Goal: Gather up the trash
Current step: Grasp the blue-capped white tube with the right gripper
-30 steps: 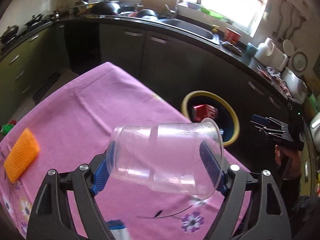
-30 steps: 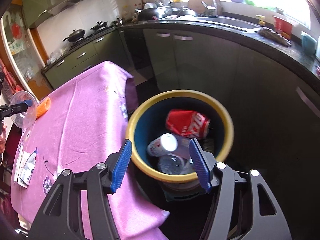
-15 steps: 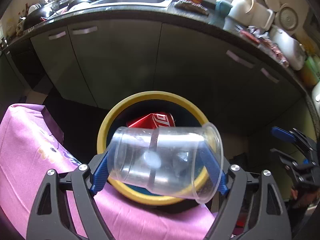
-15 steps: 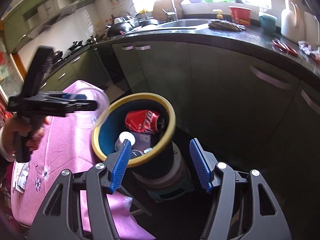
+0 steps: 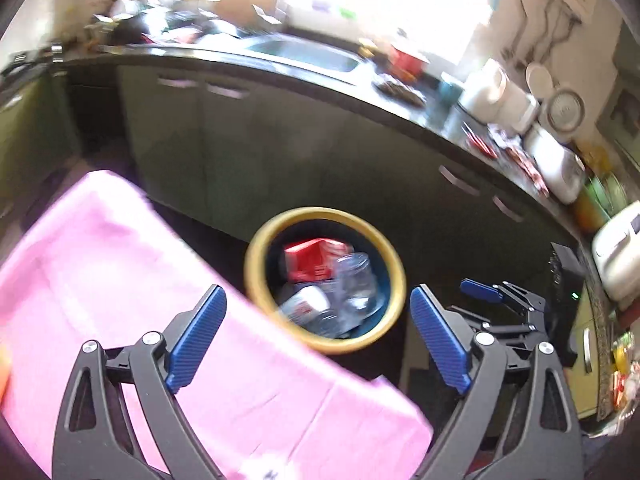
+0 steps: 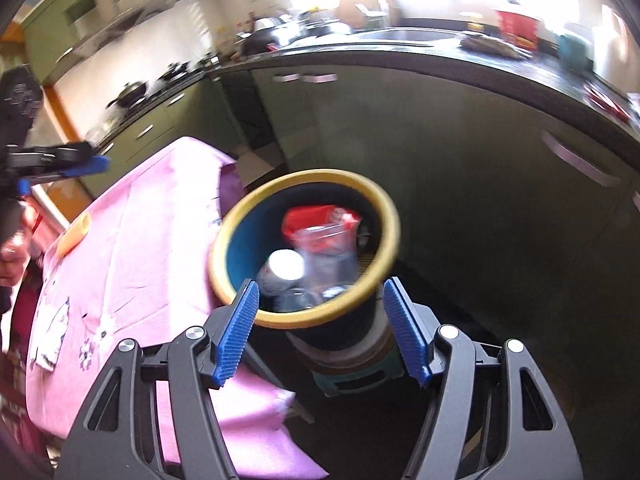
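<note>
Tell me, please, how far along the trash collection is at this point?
Done: a clear cup, red can and bottle lie in the bin. In hand: nothing; both tongs, left and right, are opening and empty. Left: an orange item and wrappers on the table.

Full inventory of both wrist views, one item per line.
Round yellow-rimmed trash bin: 1, dark blue inside, on the floor beside the table corner.
Crushed red soda can: 1, red, in the bin.
Clear plastic cup: 1, transparent, in the bin, against the can.
White-capped plastic bottle: 1, clear, in the bin.
Pink tablecloth: 1, pink with flower prints, over the table.
Orange sponge: 1, on the cloth's far side.
White packets: number unclear, on the cloth.
Dark kitchen counter: 1, cluttered, blurred.
Left gripper: jaws opening, nothing between.
Right gripper: jaws opening, empty.
</note>
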`<state>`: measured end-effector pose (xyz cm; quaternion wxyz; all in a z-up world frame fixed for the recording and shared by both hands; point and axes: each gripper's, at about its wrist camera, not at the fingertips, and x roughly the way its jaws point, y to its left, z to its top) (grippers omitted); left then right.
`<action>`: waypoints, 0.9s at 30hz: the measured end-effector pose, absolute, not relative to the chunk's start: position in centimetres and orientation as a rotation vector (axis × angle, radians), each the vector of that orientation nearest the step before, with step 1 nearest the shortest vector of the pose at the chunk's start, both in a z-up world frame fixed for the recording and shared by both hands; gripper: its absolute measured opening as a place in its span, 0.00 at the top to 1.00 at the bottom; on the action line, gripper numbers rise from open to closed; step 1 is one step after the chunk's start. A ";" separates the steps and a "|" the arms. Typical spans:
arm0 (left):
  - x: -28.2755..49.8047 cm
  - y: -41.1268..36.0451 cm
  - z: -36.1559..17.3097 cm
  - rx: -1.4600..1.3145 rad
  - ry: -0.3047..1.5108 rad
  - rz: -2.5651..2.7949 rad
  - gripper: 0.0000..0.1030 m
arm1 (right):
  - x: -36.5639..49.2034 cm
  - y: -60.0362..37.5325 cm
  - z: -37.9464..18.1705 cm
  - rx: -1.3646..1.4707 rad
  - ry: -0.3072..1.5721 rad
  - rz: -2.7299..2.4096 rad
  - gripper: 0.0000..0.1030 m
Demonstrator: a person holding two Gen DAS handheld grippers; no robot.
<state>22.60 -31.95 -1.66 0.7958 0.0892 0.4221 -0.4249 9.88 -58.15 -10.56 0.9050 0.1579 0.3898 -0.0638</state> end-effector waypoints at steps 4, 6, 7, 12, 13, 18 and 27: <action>21.0 -22.9 0.4 0.171 0.846 -0.748 0.11 | 12.1 -53.6 -10.1 0.264 0.835 0.009 0.36; 20.1 -17.7 1.1 0.128 0.824 -0.648 0.10 | 13.6 -50.4 -9.9 0.221 0.853 0.104 0.36; 19.6 -15.6 1.2 0.101 0.817 -0.613 0.10 | 14.3 -48.9 -9.9 0.206 0.862 0.151 0.36; 17.2 -5.7 0.8 -0.035 0.799 -0.440 0.09 | 17.9 -39.7 -10.3 0.124 0.915 0.403 0.36; 16.5 -4.1 0.5 -0.058 0.795 -0.410 0.09 | 18.5 -38.0 -10.3 0.113 0.923 0.450 0.36; 14.2 0.7 -0.8 -0.128 0.801 -0.346 0.09 | 21.2 -29.1 -10.9 0.075 0.980 0.621 0.39; 12.9 1.9 -2.0 -0.122 0.806 -0.334 0.08 | 23.1 -22.6 -12.8 0.111 1.072 0.694 0.47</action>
